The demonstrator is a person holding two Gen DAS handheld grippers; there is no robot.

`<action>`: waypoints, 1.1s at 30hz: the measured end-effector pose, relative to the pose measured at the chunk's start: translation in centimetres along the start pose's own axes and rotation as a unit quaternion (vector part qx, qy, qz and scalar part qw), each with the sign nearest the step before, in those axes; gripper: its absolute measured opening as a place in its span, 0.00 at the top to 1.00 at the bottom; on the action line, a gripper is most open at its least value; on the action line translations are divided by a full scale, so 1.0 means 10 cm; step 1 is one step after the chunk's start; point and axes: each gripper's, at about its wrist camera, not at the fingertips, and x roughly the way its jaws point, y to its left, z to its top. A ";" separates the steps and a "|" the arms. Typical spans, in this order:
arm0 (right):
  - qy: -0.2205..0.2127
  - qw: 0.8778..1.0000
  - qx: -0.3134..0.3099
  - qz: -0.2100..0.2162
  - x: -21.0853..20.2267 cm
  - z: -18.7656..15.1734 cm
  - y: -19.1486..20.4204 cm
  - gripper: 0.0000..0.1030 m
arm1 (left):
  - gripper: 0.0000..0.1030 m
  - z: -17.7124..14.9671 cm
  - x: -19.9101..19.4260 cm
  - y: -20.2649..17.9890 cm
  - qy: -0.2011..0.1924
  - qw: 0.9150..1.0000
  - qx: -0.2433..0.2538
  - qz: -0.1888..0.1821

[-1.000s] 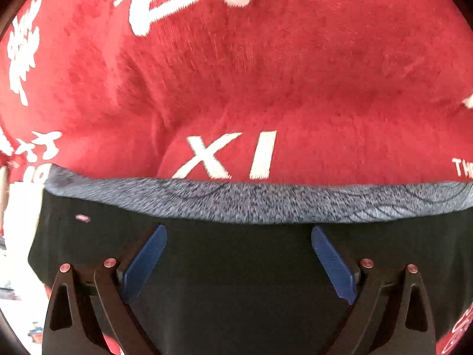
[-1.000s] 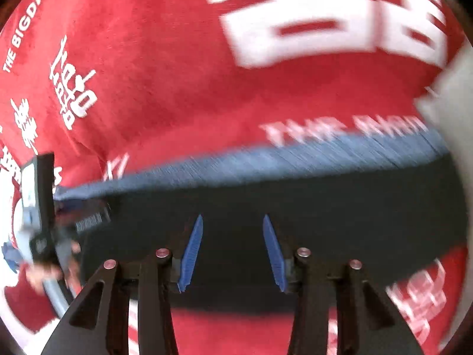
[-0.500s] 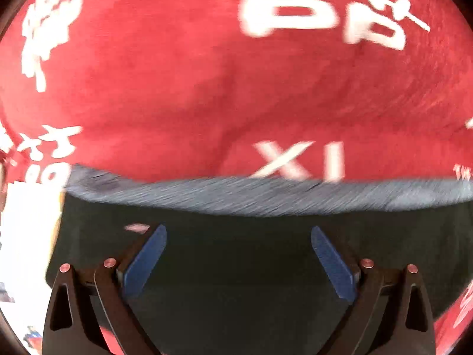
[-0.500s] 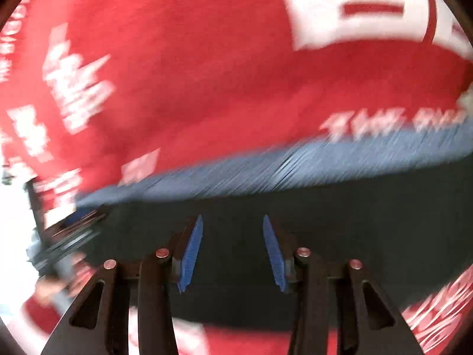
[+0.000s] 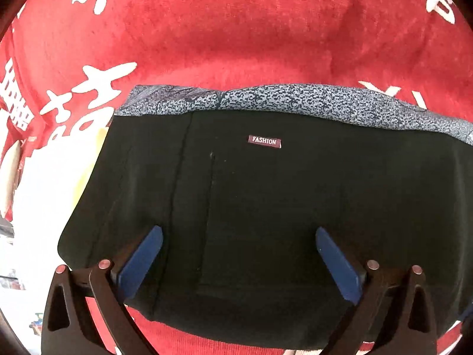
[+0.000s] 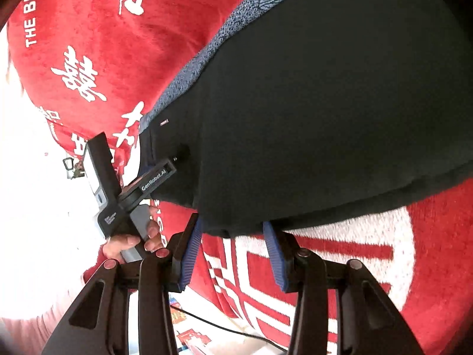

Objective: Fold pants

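Two grippers over black pants (image 5: pixel 295 207) on a red blanket (image 5: pixel 236 29): left gripper (image 5: pixel 239 259) fingers spread wide, empty; right gripper (image 6: pixel 233 251) fingers apart at the pants' near edge.

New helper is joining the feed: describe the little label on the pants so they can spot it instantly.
Find the red blanket with white characters; the black pants lie on it. Just below their speckled grey-blue waistband sits a small maroon label, the only patch on the black fabric, reading FASHION in white.
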 end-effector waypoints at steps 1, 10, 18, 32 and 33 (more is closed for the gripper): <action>-0.005 1.000 0.003 0.002 0.00 0.01 0.00 0.55 | 0.00 -0.02 -0.01 0.01 -0.003 1.000 0.000 -0.001; -0.053 0.998 0.033 0.009 -0.14 0.05 0.19 0.92 | 0.00 -0.01 -0.05 0.02 0.004 1.000 0.002 -0.012; -0.027 0.997 0.047 -0.056 0.01 -0.22 -0.10 1.00 | 0.00 -0.11 -0.06 -0.01 -0.006 1.000 0.024 0.010; -0.058 0.941 -0.161 -0.290 -0.57 0.47 0.17 0.58 | 0.00 -0.33 -0.51 -1.07 -0.005 0.993 0.083 -0.087; -0.045 0.941 -0.150 -0.299 -0.51 0.48 0.07 0.64 | 0.00 -0.41 -0.54 -1.05 -0.016 0.993 0.069 -0.092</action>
